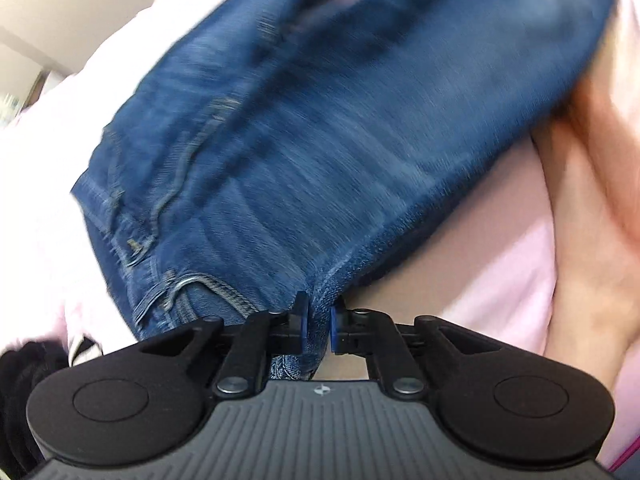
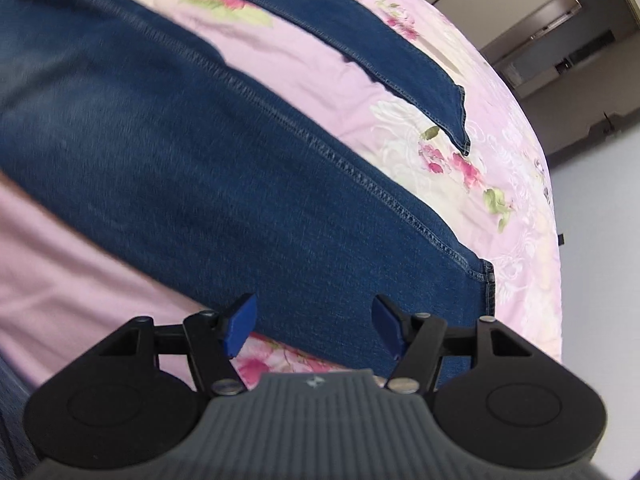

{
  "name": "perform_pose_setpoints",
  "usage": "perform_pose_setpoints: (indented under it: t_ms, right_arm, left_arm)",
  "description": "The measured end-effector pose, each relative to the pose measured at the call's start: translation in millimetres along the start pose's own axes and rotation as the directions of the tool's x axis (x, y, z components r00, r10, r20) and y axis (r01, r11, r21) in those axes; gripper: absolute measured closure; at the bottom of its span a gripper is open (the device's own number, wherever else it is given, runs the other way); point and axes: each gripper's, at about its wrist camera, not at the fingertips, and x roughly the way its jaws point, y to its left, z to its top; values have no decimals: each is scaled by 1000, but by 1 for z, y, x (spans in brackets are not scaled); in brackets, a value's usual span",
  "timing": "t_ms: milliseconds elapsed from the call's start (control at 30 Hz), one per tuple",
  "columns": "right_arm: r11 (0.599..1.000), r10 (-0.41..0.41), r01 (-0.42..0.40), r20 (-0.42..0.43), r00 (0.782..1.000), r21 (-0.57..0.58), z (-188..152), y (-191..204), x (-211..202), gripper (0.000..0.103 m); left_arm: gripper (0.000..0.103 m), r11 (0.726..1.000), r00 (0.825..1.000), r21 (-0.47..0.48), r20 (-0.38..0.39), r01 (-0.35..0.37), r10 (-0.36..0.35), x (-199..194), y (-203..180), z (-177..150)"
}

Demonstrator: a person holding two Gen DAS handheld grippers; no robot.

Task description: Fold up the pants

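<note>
Blue jeans (image 1: pixel 320 152) lie spread on a pink bed. In the left wrist view the waist end with pocket seams fills the frame. My left gripper (image 1: pixel 319 326) is shut on the edge of the denim near the waistband, its blue pads (image 1: pixel 305 326) pressing the cloth from both sides. In the right wrist view two legs (image 2: pixel 224 184) stretch toward the right, the near leg's hem (image 2: pixel 486 284) close to the gripper. My right gripper (image 2: pixel 314 326) stands open just over the lower edge of the near leg, the pads (image 2: pixel 242 322) apart from the cloth.
The bed cover (image 2: pixel 440 168) is pink with a flower print and drops off at the right edge. A pale floor (image 2: pixel 600 240) and a dark cabinet (image 2: pixel 560 52) lie beyond. Pink folds (image 1: pixel 580 200) rise to the right of the waist. A dark item (image 1: pixel 24 368) sits at lower left.
</note>
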Motion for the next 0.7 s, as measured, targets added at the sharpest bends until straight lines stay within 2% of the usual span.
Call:
perform_pose_setpoints:
  t_ms: [100, 267, 433, 600, 633, 667, 700]
  right_arm:
    - [1000, -7, 6, -12, 1000, -22, -6, -4, 5, 42]
    - [995, -13, 7, -69, 998, -96, -19, -10, 22, 38]
    - [989, -39, 23, -104, 994, -147, -37, -18, 38, 33]
    - [975, -128, 110, -83, 988, -192, -51, -19, 63, 36]
    - [974, -149, 134, -70, 986, -182, -52, -21, 66, 42]
    - [972, -172, 159, -60, 983, -170, -53, -24, 68, 69]
    - [971, -202, 192, -61, 977, -144, -51, -28, 70, 103]
  left_arm:
    - [93, 991, 999, -129, 40, 40, -35, -17, 18, 15]
    - [94, 962, 992, -262, 119, 77, -47, -47, 45, 35]
    - [93, 942, 986, -327, 163, 79, -27, -60, 63, 48]
    - [93, 930, 984, -360, 178, 73, -8, -64, 74, 54]
    - [93, 929, 984, -364, 179, 72, -6, -65, 74, 54]
    - [93, 926, 984, -372, 181, 73, -5, -66, 75, 54]
    - [93, 923, 983, -378, 182, 71, -2, -66, 76, 54]
